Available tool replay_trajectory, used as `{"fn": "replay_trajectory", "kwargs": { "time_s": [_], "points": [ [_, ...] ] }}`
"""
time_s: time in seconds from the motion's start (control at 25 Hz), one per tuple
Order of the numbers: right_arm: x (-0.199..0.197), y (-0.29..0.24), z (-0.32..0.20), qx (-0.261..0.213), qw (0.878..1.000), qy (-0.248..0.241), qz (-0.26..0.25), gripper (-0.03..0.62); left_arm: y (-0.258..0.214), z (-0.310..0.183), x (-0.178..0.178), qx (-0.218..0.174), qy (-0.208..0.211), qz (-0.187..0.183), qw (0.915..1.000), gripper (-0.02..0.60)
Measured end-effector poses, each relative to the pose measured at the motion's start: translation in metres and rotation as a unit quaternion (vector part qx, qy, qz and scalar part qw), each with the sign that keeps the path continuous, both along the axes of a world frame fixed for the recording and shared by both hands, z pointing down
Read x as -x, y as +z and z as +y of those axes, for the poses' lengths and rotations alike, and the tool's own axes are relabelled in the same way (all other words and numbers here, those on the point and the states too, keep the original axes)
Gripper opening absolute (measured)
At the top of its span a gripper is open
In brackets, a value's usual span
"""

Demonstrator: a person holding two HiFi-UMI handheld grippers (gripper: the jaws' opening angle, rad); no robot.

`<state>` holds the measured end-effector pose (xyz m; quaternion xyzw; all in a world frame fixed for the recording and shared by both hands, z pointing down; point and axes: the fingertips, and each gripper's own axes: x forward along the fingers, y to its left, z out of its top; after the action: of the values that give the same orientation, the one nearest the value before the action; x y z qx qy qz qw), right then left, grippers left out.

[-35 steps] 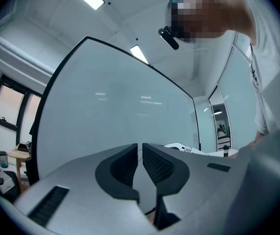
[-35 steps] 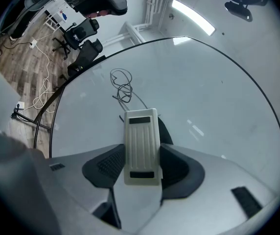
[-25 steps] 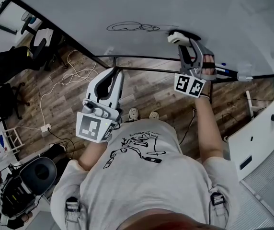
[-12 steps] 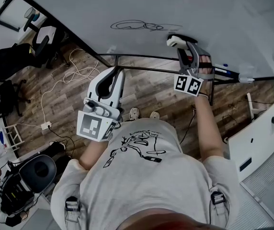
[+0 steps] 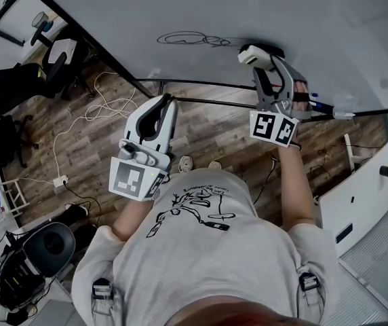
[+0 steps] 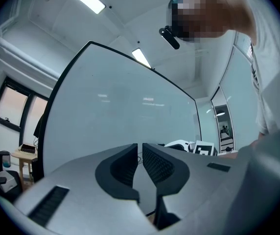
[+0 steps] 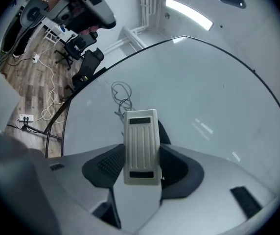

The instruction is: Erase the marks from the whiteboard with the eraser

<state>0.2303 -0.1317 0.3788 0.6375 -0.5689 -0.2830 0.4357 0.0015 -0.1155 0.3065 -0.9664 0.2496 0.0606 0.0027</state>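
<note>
Right tongs (image 7: 141, 166) are pinching the whiteboard eraser (image 7: 141, 148) by its sides: pale ribbed plastic back facing the camera, dark felt side facing the whiteboard (image 5: 180, 5). In the head view the eraser sits up at the board just right of the black scribble (image 5: 194, 39), and in the right gripper view its far end sits just short of those loopy marks. Can't honestly tell if the felt is touching the surface or just off it.

Left tongs (image 6: 141, 163) are pressed nearly together, only a thin slit between the ribbed pads (image 6: 157, 163), nothing in them. They're held lower and to the left, well apart from the eraser, pointing at a clean part of the board.

Below the board there's a wood floor (image 5: 79, 134) with a white cable (image 5: 106, 104) looping across it, and black office chairs (image 5: 4, 87) off to the left.
</note>
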Motion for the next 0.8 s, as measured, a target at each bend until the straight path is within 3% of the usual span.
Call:
{"fn": "replay_trajectory", "kwargs": {
  "time_s": [0.36, 0.8],
  "points": [
    [0.01, -0.081, -0.018, -0.053, 0.999, -0.009, 0.008, 0.23, 0.001, -0.006, 0.006, 0.0, -0.007, 0.001, 1.0, 0.044],
    [0.008, -0.077, -0.028, -0.05, 0.998, 0.003, 0.028, 0.232, 0.001, -0.008, 0.011, 0.0, -0.01, 0.001, 1.0, 0.044]
  ]
}}
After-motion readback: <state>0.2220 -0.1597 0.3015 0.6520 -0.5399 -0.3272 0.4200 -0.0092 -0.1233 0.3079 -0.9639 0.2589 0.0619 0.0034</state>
